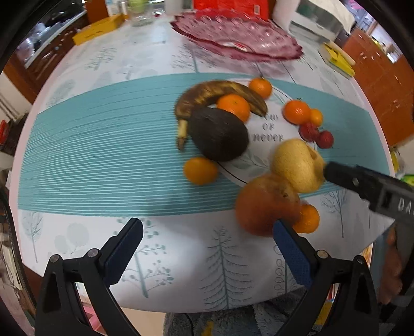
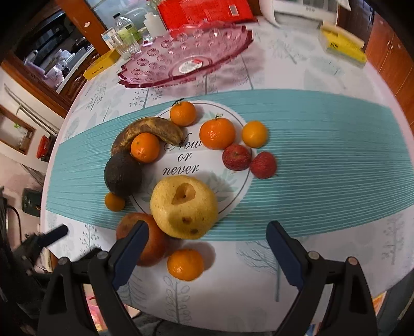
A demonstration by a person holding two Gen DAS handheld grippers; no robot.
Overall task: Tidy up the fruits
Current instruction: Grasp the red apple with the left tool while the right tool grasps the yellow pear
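Fruit lies loose on the teal-striped runner (image 2: pixel 323 144): a browned banana (image 2: pixel 152 129), a dark avocado (image 2: pixel 123 175), several tangerines such as one (image 2: pixel 217 133), two small red fruits (image 2: pixel 236 157), a pitted yellow fruit (image 2: pixel 183 206) and a reddish round fruit (image 2: pixel 129 227). A pink glass dish (image 2: pixel 191 51) stands behind them, holding no fruit. My right gripper (image 2: pixel 207 245) is open just short of the yellow fruit, over a tangerine (image 2: pixel 185 263). My left gripper (image 1: pixel 209 245) is open near the table's front edge, its right finger beside the reddish fruit (image 1: pixel 264 204).
At the back of the table stand a red package (image 2: pixel 204 10), glass jars (image 2: pixel 124 41), a yellow box (image 2: pixel 102 64) and a yellow-and-white box (image 2: pixel 341 44). Wooden cabinets (image 1: pixel 383 85) flank the table on the right. The right gripper's body (image 1: pixel 367 186) reaches in from the right.
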